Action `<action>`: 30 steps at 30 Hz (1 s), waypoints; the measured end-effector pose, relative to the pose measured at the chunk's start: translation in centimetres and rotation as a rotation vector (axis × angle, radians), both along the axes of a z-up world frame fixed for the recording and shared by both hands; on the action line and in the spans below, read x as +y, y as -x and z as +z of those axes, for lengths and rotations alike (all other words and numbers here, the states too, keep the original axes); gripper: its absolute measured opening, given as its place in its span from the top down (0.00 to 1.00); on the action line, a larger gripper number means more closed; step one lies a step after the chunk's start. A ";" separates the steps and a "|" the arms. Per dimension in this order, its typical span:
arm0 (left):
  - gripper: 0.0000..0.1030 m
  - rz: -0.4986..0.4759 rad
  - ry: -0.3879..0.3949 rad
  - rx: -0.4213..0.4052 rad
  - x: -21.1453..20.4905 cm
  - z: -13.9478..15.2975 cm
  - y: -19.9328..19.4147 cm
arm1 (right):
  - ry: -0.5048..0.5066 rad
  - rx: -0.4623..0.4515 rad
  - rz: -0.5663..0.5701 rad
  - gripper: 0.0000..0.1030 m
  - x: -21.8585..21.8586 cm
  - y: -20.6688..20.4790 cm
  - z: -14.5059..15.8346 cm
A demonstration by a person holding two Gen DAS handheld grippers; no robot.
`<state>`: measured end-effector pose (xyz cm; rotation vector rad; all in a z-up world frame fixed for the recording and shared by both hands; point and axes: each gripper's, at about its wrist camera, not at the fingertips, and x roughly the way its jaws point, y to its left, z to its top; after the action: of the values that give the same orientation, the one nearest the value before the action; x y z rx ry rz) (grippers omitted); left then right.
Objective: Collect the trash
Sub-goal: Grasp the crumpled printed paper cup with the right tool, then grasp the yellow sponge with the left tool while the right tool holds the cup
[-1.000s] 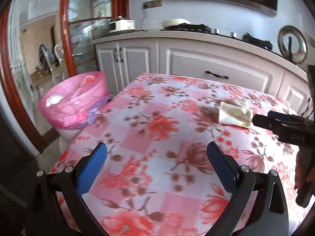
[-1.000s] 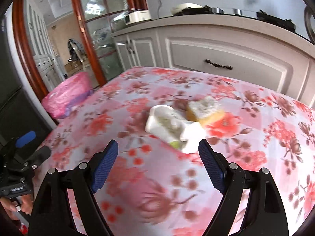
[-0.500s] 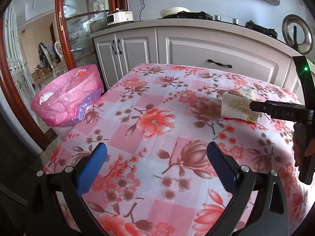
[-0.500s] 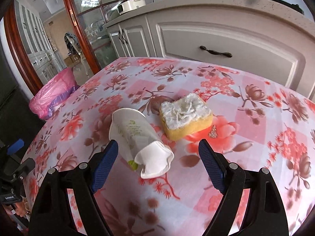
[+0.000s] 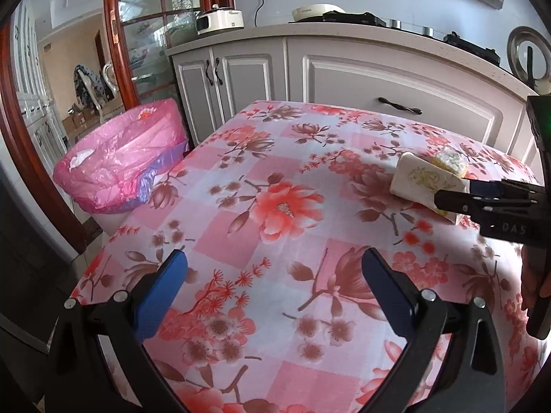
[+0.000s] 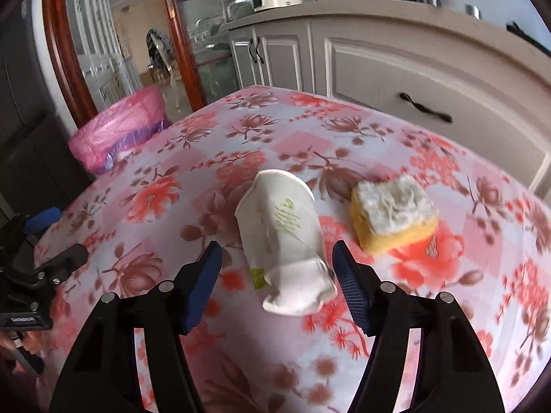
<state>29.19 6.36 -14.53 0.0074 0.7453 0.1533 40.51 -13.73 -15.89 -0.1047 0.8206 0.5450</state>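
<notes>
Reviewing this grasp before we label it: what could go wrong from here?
1. The right gripper has just been closing around the crushed paper cup, but its pads look clear of it; the soft cup could buckle and squirt out.
2. The sponge lies close beside the cup and could get nudged.
3. The pink-lined trash bin stands off the table's far corner; a weak grip may drop the cup on the way.

Floral-clothed table [image 6: 430,158] bears crushed paper cup [image 6: 282,230] beside sponge [image 6: 392,216].

Both wrist views tilt down over the floral counter [image 5: 275,206], facing cabinets; right view close on crushed cup [image 6: 282,234]. Shared: cup, sponge [image 6: 392,213], pink bin [image 5: 120,165].
</notes>
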 end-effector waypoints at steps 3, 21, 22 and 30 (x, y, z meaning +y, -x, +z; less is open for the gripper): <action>0.05 0.007 0.001 -0.001 0.4 0.0 0.1 | 0.002 0.013 -0.026 0.38 0.4 -1.0 -0.2; 0.05 -0.039 -0.019 -0.008 -2.5 0.8 -0.4 | -0.078 -0.044 -0.065 0.62 -4.4 3.6 1.3; 0.05 -0.056 -0.020 -0.005 -3.2 0.8 -0.6 | -0.087 -0.051 -0.087 0.62 -5.4 4.0 1.5; 0.05 -0.182 0.002 -0.004 -9.5 0.8 -3.7 | -0.107 -0.074 -0.273 0.62 -13.1 6.1 1.8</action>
<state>32.90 -3.19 -13.76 0.0731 0.7367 -0.0213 34.42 -26.81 -14.06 0.0842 0.7184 0.3246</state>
